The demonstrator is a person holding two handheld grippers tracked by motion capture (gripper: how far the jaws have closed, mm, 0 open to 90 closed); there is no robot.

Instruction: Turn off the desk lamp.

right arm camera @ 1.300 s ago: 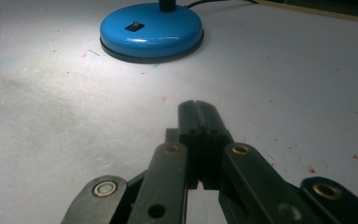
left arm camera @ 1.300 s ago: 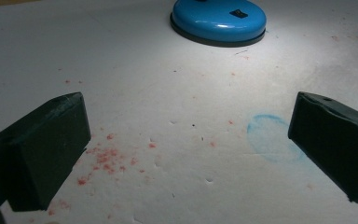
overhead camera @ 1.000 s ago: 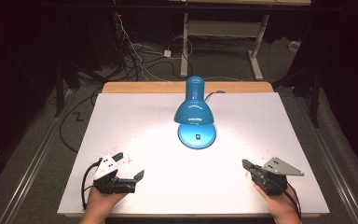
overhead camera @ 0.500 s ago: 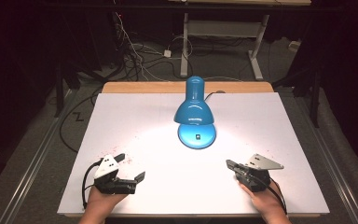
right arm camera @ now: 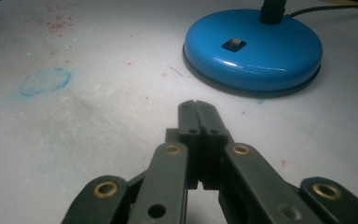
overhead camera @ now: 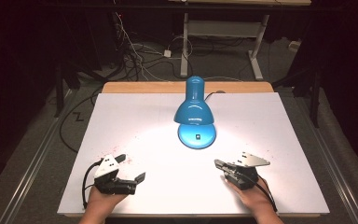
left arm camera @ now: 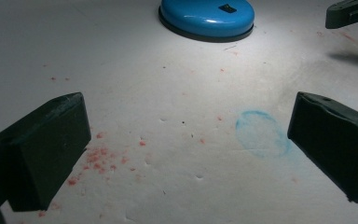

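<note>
A blue desk lamp (overhead camera: pixel 194 114) stands lit on the white table top (overhead camera: pixel 135 116), its round base (right arm camera: pixel 254 49) carrying a small black switch (right arm camera: pixel 233 45). My right gripper (right arm camera: pixel 196 105) is shut with nothing between its jaws, and its tip points at the base from a short way off. In the high view the right gripper (overhead camera: pixel 218 164) sits at the front right, just below and right of the base (overhead camera: pixel 196 135). My left gripper (overhead camera: pixel 131 170) rests open at the front left. Its two jaws stand wide apart over bare table, the lamp base (left arm camera: pixel 207 16) far ahead of them.
Red specks and a faint blue ring (left arm camera: pixel 262 133) mark the table top. A black cord (right arm camera: pixel 321 9) runs off behind the lamp. Beyond the table's far wooden edge (overhead camera: pixel 186 87) lie floor cables and a desk frame (overhead camera: pixel 223 32). The right gripper's tip (left arm camera: pixel 352 11) shows far off in the left gripper view.
My right gripper has slid left across the table towards the lamp base, staying shut. The left gripper has kept still.
</note>
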